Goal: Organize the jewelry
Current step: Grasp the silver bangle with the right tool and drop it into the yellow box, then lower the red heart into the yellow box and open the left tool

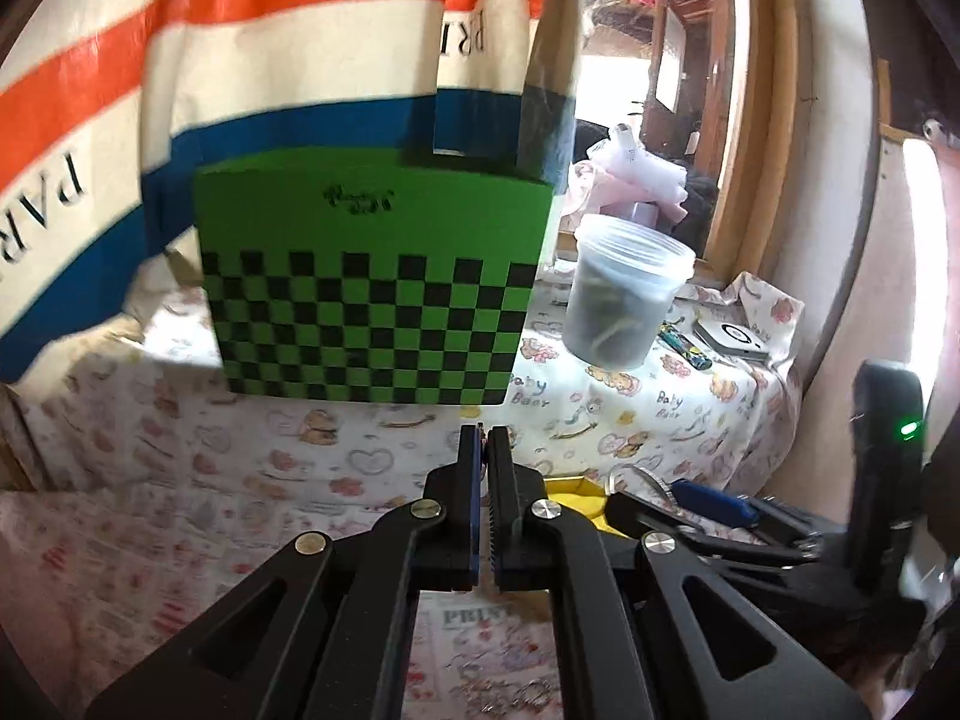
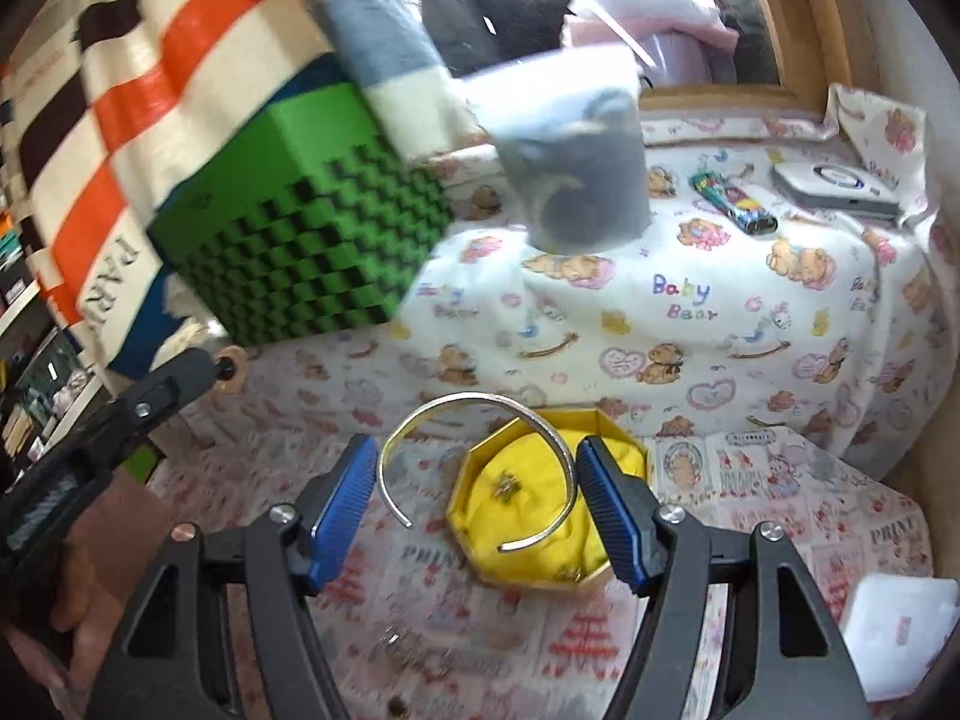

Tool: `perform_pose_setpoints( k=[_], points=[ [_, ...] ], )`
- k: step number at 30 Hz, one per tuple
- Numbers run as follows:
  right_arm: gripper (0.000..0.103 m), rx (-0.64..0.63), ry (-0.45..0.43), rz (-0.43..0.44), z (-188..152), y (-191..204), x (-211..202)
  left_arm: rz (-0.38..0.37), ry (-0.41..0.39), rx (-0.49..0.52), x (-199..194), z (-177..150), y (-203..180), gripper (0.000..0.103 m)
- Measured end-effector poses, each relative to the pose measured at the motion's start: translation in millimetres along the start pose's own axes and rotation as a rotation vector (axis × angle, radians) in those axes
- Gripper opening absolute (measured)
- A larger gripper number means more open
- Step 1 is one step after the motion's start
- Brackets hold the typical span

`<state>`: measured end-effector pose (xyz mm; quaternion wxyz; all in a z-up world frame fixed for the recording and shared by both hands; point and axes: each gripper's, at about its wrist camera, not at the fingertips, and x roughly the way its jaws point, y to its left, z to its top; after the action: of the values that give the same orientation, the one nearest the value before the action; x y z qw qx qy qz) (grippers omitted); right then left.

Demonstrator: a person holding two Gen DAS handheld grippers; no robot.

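Observation:
In the right wrist view my right gripper [image 2: 477, 492] holds a silver open cuff bangle [image 2: 480, 405] between its blue pads [image 2: 339, 501], just above a yellow octagonal jewelry box [image 2: 624, 441] with a yellow lining and a small earring [image 2: 507, 486] inside. A chain or bracelet [image 2: 414, 651] lies on the cloth in front. In the left wrist view my left gripper [image 1: 483, 450] is shut with nothing visible between its fingers, above the cloth; the yellow box's corner [image 1: 579, 495] shows to its right.
A green checkered box [image 1: 372, 288] stands at the back against a striped bag [image 1: 240, 48]. A translucent plastic tub [image 1: 627, 294], a lighter [image 2: 732, 204] and a white device [image 2: 837, 183] sit at the back right. A white pad [image 2: 900, 630] lies at the front right.

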<state>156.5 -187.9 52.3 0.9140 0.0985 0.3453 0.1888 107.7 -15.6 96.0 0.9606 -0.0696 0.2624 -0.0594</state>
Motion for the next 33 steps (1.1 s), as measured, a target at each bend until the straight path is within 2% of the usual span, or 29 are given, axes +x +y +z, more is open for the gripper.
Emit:
perform_pose_setpoints(
  k=[5,10,14,18,22,25,29,33],
  points=[
    [0.067,0.041,0.054,-0.053,-8,-22,38,0.016,0.067,0.003,26,-17,8,0.001],
    [0.067,0.025,0.082,-0.072,-14,-28,57,0.069,0.085,0.012,37,-28,18,0.001],
    [0.07,0.015,0.065,-0.08,-17,-27,61,0.066,0.08,0.003,38,-30,20,0.001],
    [0.07,0.036,0.051,-0.061,-15,-30,53,0.076,0.077,0.042,37,-32,16,0.001],
    [0.07,0.081,0.032,-0.11,-13,-44,27,0.038,0.098,0.061,41,-31,6,0.001],
    [0.074,0.126,0.008,-0.139,-17,-62,9,-0.038,0.161,0.05,54,-30,-4,0.001],
    [0.075,0.207,-0.002,-0.12,-24,-89,-3,-0.116,0.259,0.029,79,-33,-20,0.001],
    [0.075,0.26,0.036,-0.106,-29,-108,5,-0.138,0.291,0.03,95,-36,-35,0.001]
  ],
)
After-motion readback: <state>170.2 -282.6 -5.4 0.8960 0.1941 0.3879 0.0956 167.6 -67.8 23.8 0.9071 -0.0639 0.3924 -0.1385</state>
